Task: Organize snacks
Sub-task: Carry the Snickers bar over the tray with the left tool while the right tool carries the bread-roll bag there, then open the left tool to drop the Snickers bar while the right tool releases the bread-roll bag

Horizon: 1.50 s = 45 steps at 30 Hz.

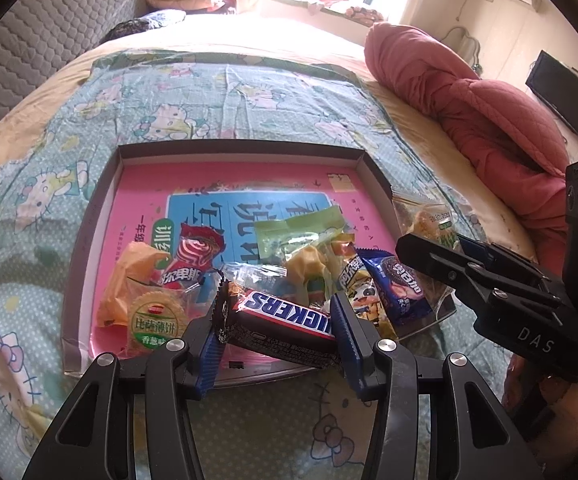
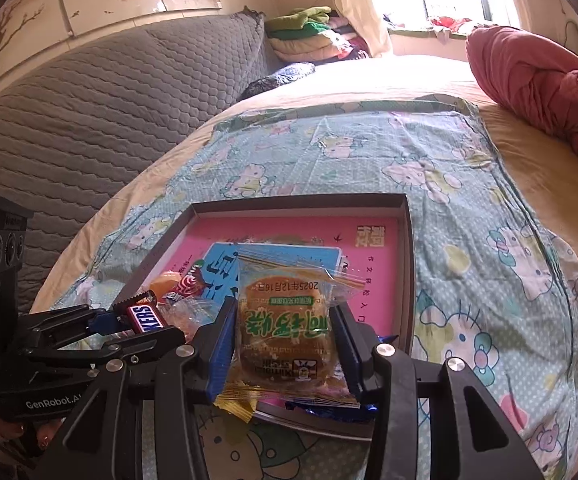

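A shallow box (image 1: 245, 147) with a pink printed bottom lies on the bed; it also shows in the right wrist view (image 2: 407, 264). Several snacks are piled at its near end. My left gripper (image 1: 275, 320) is shut on a Snickers bar (image 1: 285, 322) and holds it over the box's near edge; the bar also shows in the right wrist view (image 2: 143, 317). My right gripper (image 2: 283, 344) is shut on a clear-wrapped round cake (image 2: 285, 332) above the box's near right corner. An Oreo pack (image 1: 393, 288) and a round biscuit pack (image 1: 157, 320) lie in the box.
A Hello Kitty cloth (image 1: 209, 96) covers the bed under the box. A red quilt (image 1: 469, 108) is bunched at the right. A grey padded headboard (image 2: 89, 120) runs along the left. Folded clothes (image 2: 309, 32) are stacked by the window.
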Available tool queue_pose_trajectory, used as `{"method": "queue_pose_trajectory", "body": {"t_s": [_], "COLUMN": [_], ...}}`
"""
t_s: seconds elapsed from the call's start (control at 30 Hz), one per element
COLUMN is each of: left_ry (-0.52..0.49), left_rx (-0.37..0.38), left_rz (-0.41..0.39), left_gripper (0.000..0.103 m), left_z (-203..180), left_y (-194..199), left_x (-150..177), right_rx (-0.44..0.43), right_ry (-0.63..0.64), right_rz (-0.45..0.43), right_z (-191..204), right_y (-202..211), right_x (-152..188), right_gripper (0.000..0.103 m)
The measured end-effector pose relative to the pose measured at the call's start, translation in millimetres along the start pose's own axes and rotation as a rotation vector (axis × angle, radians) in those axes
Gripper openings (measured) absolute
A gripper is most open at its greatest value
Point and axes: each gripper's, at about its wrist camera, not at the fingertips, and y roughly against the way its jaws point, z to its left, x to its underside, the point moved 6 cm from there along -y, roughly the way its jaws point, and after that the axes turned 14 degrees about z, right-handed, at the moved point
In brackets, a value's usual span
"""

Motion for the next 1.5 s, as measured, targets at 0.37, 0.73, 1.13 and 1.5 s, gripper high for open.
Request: {"method": "queue_pose_trajectory", "body": {"t_s": [0.37, 0.73, 1.13, 1.5], "left_ry": [0.0, 0.015, 0.016, 0.027], "left_rx": [0.0, -0.004, -0.007, -0.014], "left_rz": [0.01, 0.009, 0.003, -0.005], "left_gripper": [0.052, 0.052, 0.052, 0.052], "left_z": [0.4, 4.6, 4.7, 6.3], "left_y": [-7.9, -11.3, -11.3, -11.7], "left_x": [-2.0, -8.3, -8.1, -8.6], "right_rx": [0.009, 0.042, 0.079, 0.096], "right_ry": [0.005, -0.003, -0.002, -0.019], "right_rz": [0.036, 0.072, 0.071, 0.088], "right_z": [-0.1, -4.1, -5.5, -8.0], "right_y": [-9.8, -20.6, -26.5, -30.0], "right_x": [3.0, 8.1, 9.5, 10.9], "right_gripper": [0.046, 0.047, 0.047, 0.049]}}
